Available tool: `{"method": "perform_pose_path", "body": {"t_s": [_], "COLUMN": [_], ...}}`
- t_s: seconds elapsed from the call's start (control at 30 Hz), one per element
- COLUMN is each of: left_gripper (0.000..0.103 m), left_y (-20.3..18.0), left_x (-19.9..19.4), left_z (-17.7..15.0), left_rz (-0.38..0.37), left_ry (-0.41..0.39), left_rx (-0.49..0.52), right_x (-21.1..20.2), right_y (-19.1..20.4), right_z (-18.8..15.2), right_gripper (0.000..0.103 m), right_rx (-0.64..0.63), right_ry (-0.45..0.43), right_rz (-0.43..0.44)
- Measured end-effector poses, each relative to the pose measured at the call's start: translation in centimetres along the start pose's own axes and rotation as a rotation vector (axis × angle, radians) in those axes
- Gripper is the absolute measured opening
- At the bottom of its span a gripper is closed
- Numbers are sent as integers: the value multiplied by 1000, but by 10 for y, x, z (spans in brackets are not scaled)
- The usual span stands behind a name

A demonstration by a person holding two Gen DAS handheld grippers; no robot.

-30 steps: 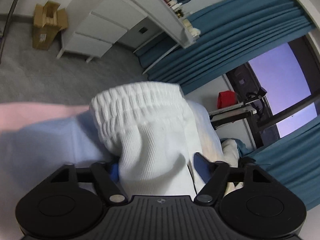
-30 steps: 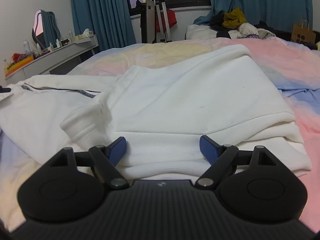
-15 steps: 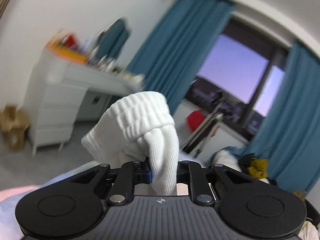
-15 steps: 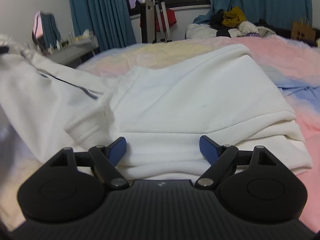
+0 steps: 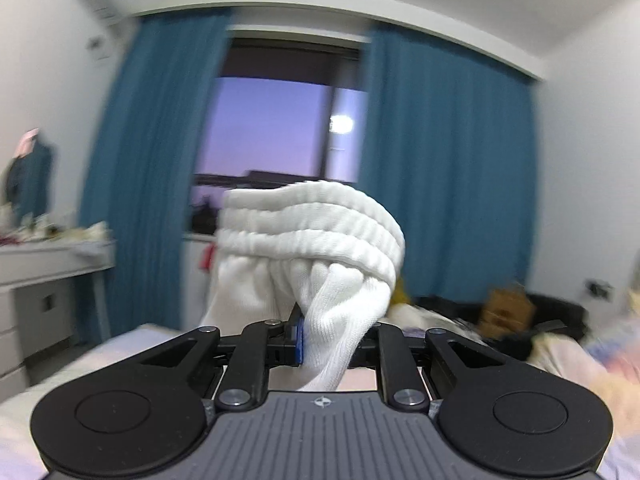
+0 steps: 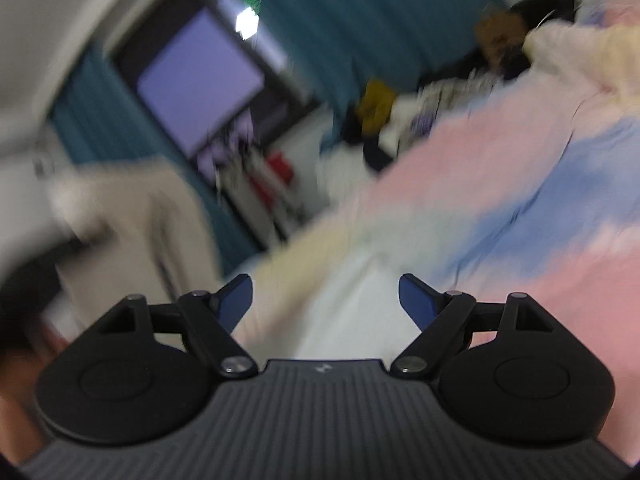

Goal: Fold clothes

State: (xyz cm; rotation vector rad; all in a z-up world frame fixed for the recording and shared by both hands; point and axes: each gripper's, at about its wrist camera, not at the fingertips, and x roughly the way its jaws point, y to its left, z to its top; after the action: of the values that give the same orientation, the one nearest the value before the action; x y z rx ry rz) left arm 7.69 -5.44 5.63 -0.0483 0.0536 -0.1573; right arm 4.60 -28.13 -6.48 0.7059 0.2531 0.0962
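My left gripper point(image 5: 332, 344) is shut on a white garment, its ribbed elastic cuff point(image 5: 316, 224) bunched above the fingers and held up in the air, level with the window. In the right wrist view my right gripper point(image 6: 326, 296) is tilted over the bed, its jaws opening wide with nothing between them. The picture there is blurred by motion. White cloth point(image 6: 348, 316) lies on the pastel bed cover point(image 6: 520, 208) beyond its fingers. More of the white garment point(image 6: 160, 208) hangs lifted at the left.
Blue curtains point(image 5: 440, 160) frame a dusk window point(image 5: 272, 132) ahead. A white dresser point(image 5: 40, 280) stands at the left. A heap of clothes point(image 6: 376, 100) and a brown paper bag point(image 5: 506, 308) lie at the bed's far end.
My left gripper closed on the ribbed cuff, rolled level and lifted it high off the bed. My right gripper rose off the folded white garment and rolled sideways.
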Motion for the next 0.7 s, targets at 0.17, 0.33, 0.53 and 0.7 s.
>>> {"method": "perform_pose_path", "body": {"t_s": [0.17, 0.33, 0.53, 0.7], "left_gripper": [16, 17, 39, 67], "left_y": [-87, -135, -107, -80], "left_x": [35, 48, 38, -11], "left_z": [-86, -152, -172, -170], "left_rz": [-99, -155, -215, -278], "left_ry": [123, 195, 245, 286], "left_rx": [137, 310, 423, 476], "right_x": [-29, -17, 0, 5], "right_y": [-44, -83, -96, -93], "right_z": [40, 36, 33, 29], "right_gripper": [83, 83, 83, 83], "right_rx": [109, 246, 348, 375], "right_ry": [-117, -88, -39, 8], "right_rz": [24, 43, 105, 98]}}
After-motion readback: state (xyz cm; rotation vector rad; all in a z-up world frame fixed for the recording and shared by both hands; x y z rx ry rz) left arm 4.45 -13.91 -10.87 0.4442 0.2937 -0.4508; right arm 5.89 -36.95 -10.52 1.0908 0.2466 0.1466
